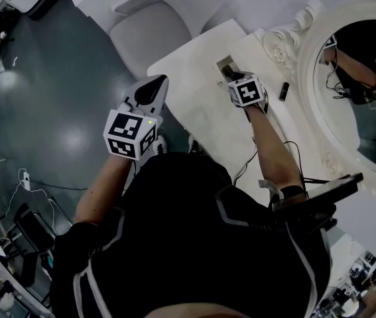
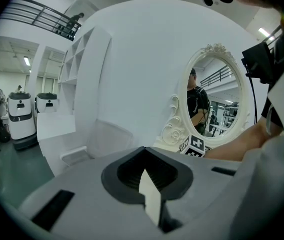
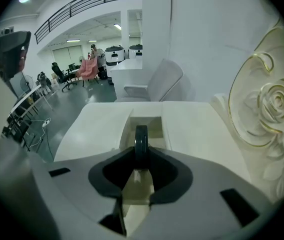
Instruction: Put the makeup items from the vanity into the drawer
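Note:
My right gripper [image 1: 233,77] hovers over the open drawer [image 1: 223,65] in the white vanity top [image 1: 201,105]. In the right gripper view its jaws [image 3: 140,151] are shut on a thin dark round compact [image 3: 141,140], held edge-on just above the drawer's pale inside [image 3: 156,127]. A small dark makeup tube [image 1: 284,90] lies on the vanity beside the mirror frame. My left gripper [image 1: 152,89] is held off the vanity's left edge, above the floor. Its jaws [image 2: 144,154] are shut, with nothing between them.
An oval mirror [image 1: 367,91] in an ornate white frame with a carved rose [image 3: 274,104] stands at the vanity's right. A white chair [image 1: 161,18] sits beyond the vanity's far end. Grey floor [image 1: 48,111] lies to the left. A cable runs along the person's right arm.

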`<state>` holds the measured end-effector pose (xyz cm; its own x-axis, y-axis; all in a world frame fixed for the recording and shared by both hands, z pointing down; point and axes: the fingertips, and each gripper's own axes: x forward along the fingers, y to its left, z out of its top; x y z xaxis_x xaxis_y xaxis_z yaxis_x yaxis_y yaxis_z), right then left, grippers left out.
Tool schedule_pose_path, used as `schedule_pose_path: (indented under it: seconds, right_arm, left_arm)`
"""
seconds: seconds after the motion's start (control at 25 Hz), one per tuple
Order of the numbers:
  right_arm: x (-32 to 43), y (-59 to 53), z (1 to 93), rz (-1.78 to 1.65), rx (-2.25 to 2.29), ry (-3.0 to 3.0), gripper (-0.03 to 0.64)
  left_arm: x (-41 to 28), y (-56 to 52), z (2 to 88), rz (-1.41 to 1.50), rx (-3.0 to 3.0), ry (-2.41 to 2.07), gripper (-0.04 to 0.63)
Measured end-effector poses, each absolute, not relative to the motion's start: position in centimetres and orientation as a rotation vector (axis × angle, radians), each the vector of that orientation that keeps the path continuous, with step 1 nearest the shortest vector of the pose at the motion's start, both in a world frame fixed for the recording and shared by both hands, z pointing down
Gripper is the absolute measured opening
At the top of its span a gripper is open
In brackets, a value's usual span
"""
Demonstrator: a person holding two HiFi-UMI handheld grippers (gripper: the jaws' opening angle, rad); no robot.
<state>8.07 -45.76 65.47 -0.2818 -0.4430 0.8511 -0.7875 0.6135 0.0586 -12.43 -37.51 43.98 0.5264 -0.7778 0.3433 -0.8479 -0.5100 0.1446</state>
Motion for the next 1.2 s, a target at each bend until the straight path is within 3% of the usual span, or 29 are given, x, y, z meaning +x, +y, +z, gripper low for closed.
schedule_pose_path:
  seconds: [0.4, 0.84, 1.2]
  right_arm:
    - [7.8, -46.1, 65.7, 0.441, 0.983, -1.922, 0.100]
    - [8.0, -45.6, 64.6, 0.454, 1.011, -1.957, 0.163]
    - [7.8, -44.5, 58.2, 0.457, 1.122, -2.082, 0.163]
  left_arm:
    - [-12.8, -37.8, 45.0, 0.341, 2.460, -1.349, 0.003]
    - [-12.4, -37.9, 45.2, 0.365, 2.486, -1.314, 0.003]
    - [-10.7, -38.0, 42.7, 0.328, 2.583, -1.245, 0.003]
